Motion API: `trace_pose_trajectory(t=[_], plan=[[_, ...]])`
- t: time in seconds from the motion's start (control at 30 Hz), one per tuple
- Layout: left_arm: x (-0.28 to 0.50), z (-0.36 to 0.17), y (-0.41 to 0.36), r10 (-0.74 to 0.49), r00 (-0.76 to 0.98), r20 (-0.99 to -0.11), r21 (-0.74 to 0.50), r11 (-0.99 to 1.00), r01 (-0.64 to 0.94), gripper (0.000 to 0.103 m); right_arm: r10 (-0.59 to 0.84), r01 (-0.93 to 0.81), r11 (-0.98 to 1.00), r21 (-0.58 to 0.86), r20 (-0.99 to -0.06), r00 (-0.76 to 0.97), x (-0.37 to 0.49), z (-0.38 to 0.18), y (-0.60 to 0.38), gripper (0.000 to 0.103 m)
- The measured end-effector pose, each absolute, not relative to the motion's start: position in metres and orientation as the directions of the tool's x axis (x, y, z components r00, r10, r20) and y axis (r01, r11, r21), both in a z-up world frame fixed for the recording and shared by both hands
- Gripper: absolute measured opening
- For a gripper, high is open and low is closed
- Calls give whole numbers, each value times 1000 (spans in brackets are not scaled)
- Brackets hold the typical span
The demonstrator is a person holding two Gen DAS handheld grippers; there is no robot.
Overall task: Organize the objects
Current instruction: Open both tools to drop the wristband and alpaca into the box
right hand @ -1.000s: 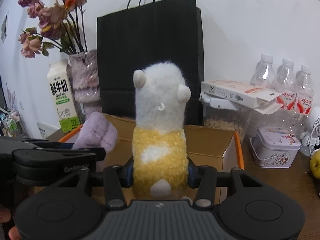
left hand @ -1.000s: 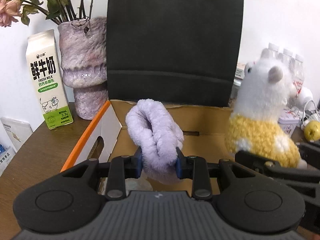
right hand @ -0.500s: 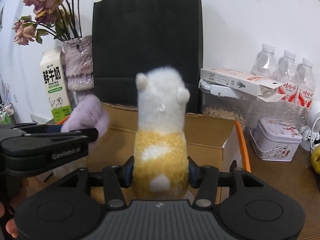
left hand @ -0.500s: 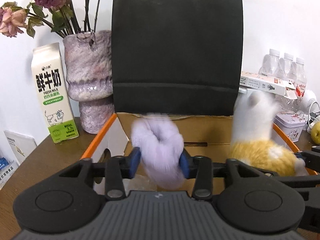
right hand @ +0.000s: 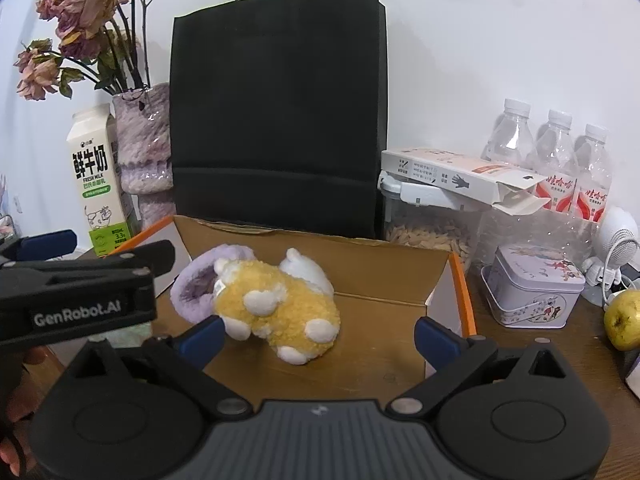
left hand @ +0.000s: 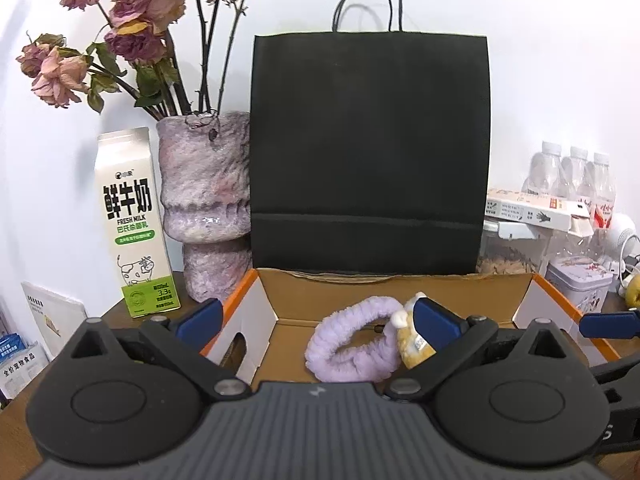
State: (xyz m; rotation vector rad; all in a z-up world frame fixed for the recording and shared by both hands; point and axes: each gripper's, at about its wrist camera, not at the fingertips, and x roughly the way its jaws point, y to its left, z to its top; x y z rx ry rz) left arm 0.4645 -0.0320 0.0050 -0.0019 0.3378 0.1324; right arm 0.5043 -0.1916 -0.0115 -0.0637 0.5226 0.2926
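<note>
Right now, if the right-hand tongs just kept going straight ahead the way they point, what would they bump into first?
Probably the yellow-and-white plush toy lying on its side in the cardboard box. It sits between the open right tongs, nearer the left finger. Past it is the box's back wall, then the black paper bag; depth is hard to judge.

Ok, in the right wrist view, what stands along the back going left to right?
Milk carton → furry purple vase → black paper bag → clear grain container → water bottles → green apple at the right edge.
</note>
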Motion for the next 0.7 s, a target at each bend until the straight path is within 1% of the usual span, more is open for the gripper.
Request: trace_pose_trajectory(t=[0.4, 0.7], plan=[[439, 25, -13, 114, 930, -350, -43, 990, -137, 103, 282, -310, 951, 11, -446, 849, 476, 17, -196, 103], [407, 33, -11, 91, 936, -341, -56, 992, -117, 103, 297, -331, 943, -16, -402, 866, 441, 32, -199, 103]])
